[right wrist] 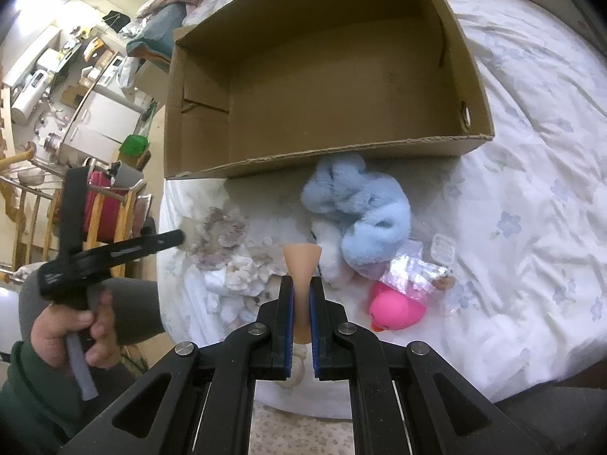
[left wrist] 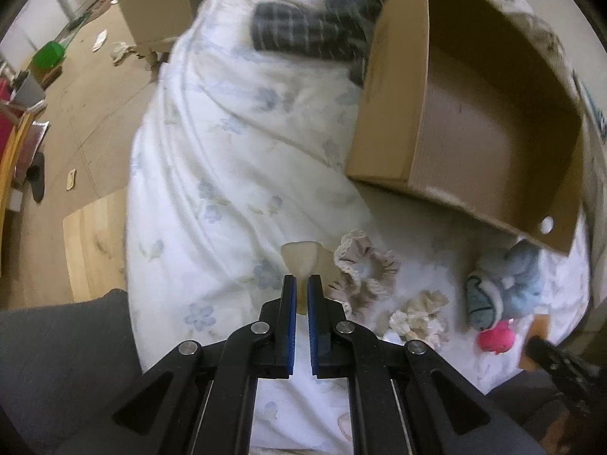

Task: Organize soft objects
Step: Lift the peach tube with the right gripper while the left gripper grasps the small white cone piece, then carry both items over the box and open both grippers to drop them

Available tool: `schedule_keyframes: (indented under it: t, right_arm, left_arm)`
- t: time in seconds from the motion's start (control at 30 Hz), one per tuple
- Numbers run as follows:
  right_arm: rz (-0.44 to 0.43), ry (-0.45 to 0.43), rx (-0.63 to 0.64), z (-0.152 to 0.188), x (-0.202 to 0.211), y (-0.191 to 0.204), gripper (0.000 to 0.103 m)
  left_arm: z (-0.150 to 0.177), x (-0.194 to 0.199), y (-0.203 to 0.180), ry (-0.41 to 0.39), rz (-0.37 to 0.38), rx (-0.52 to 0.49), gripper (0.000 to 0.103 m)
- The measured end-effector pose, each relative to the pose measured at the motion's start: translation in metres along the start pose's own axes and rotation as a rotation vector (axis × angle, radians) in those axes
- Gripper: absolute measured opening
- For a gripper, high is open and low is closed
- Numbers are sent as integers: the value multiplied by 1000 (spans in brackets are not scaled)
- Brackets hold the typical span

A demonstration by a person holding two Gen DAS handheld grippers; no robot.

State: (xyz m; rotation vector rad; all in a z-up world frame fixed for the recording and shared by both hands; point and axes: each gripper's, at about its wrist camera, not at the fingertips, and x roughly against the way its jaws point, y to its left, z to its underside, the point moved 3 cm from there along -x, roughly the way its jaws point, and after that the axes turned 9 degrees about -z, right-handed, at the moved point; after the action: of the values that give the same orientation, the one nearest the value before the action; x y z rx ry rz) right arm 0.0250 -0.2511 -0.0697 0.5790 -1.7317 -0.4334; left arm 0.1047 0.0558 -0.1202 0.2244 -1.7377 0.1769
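Note:
An open cardboard box (left wrist: pixel 474 121) (right wrist: pixel 322 76) lies empty on the bed. Below it lie a blue plush toy (left wrist: pixel 504 284) (right wrist: pixel 360 212), a pink plush duck (left wrist: pixel 497 337) (right wrist: pixel 394 309), a beige lace scrunchie (left wrist: pixel 364 273) (right wrist: pixel 220 235) and a cream ruffled scrunchie (left wrist: pixel 421 314) (right wrist: pixel 242 273). My left gripper (left wrist: pixel 302 261) hovers just left of the beige scrunchie, fingers together, holding nothing. My right gripper (right wrist: pixel 302 261) hovers over the toys beside the blue plush, fingers together and empty. The left gripper also shows in the right wrist view (right wrist: pixel 178 237).
A white floral duvet (left wrist: pixel 235 159) (right wrist: pixel 531 189) covers the bed. Dark plaid clothes (left wrist: pixel 311 30) lie behind the box. A clear plastic wrapper (right wrist: pixel 413 269) lies beside the pink duck. Left of the bed are wooden floor (left wrist: pixel 87 113), a second cardboard box (left wrist: pixel 151 0) and cluttered furniture (right wrist: pixel 76 106).

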Motion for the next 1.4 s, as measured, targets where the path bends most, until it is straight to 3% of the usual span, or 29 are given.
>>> schedule_keyframes:
  t: [0.33, 0.7, 1.03, 1.4]
  right_arm:
    - [-42, -28, 27, 0, 15, 12, 9]
    - [-80, -77, 56, -7, 45, 33, 9]
    - [-86, -138, 68, -43, 73, 40, 9]
    - [-42, -179, 102, -92, 65, 36, 9]
  left_arm:
    - [23, 76, 24, -100, 46, -31, 5]
    - [19, 130, 2, -183, 118, -67, 5]
    - [-16, 148, -25, -225, 127, -116, 5]
    - [-52, 137, -69, -245, 113, -199, 5]
